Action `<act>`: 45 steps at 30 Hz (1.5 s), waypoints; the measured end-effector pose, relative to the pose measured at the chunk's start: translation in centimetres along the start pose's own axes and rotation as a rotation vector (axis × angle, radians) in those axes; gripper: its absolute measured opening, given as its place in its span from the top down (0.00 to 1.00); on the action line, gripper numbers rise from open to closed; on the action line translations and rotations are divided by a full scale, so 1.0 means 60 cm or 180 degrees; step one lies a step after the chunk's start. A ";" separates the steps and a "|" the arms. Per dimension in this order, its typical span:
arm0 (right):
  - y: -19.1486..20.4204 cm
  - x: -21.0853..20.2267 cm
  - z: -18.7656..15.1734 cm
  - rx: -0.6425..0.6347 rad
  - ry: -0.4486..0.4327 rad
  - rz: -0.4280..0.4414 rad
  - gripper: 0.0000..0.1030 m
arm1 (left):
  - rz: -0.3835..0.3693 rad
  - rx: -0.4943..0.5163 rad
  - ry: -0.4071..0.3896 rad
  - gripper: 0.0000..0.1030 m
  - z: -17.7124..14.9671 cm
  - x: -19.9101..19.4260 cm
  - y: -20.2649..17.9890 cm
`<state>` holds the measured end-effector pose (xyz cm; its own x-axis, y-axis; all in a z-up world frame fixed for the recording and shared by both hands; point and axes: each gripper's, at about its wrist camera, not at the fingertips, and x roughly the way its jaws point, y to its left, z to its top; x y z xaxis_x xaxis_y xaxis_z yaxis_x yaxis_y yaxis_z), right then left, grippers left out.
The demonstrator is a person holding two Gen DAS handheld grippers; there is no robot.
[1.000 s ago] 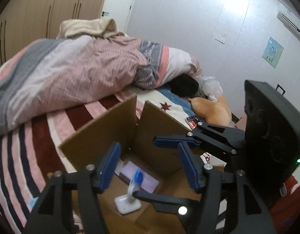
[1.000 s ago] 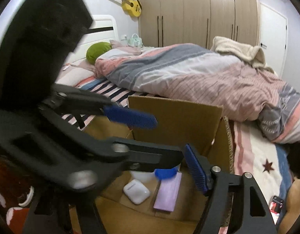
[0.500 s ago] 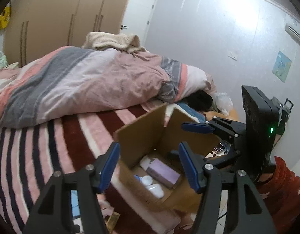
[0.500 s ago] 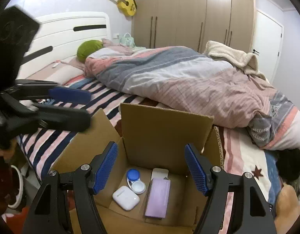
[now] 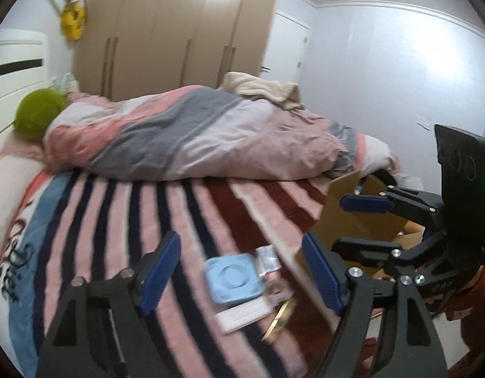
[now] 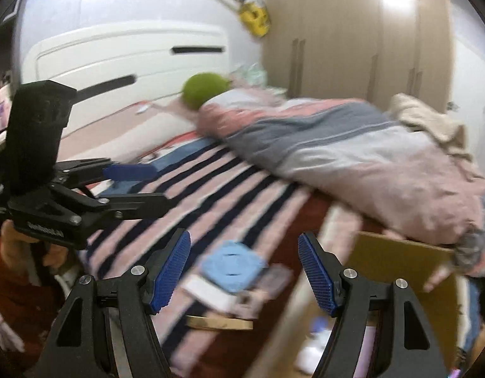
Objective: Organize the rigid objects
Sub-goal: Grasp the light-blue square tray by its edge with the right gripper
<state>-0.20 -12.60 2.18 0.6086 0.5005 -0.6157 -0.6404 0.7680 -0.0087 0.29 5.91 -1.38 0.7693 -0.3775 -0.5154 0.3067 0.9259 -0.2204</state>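
The striped bed [image 5: 122,220] carries everything; the cardboard box [image 5: 352,217] sits at its near right corner, flaps up, with a few small items already inside, blurred in the right wrist view; the remaining clutter lies just left of the box along the near edge. Largest there is the pale blue square case [image 5: 233,278], resting on a white card [image 5: 244,315], with a clear packet [image 5: 267,260] and a thin gold strip [image 5: 280,321] beside it. The left gripper [image 5: 242,272] and right gripper [image 6: 244,275] both hang above the case, spread wide, holding nothing. Likely next is picking the case: I would use one gripper only, straddle two opposite sides, descend squarely, and avoid pinching the card beneath.
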 end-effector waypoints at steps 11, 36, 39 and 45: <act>0.042 0.227 -0.036 0.0479 0.0931 0.0106 0.21 | 0.0076 -0.0275 0.0096 0.19 -0.072 0.003 0.104; 0.028 0.359 -0.075 0.0480 0.1109 -0.0295 0.23 | -0.0075 -0.0564 0.0248 0.19 -0.093 0.041 0.156; 0.053 0.319 -0.055 0.0249 0.0893 -0.0119 0.23 | -0.0305 -0.0629 0.0272 0.20 -0.085 0.045 0.149; 0.113 0.211 -0.012 -0.0086 0.0590 0.0305 0.23 | -0.0720 -0.0533 0.0256 0.21 -0.052 0.044 0.091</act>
<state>2.84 -1.34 -6.22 0.4495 0.4868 -0.7490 -0.7050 0.7082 0.0372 2.28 9.93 -6.53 0.6428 -0.5801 -0.5003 0.3634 0.8059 -0.4674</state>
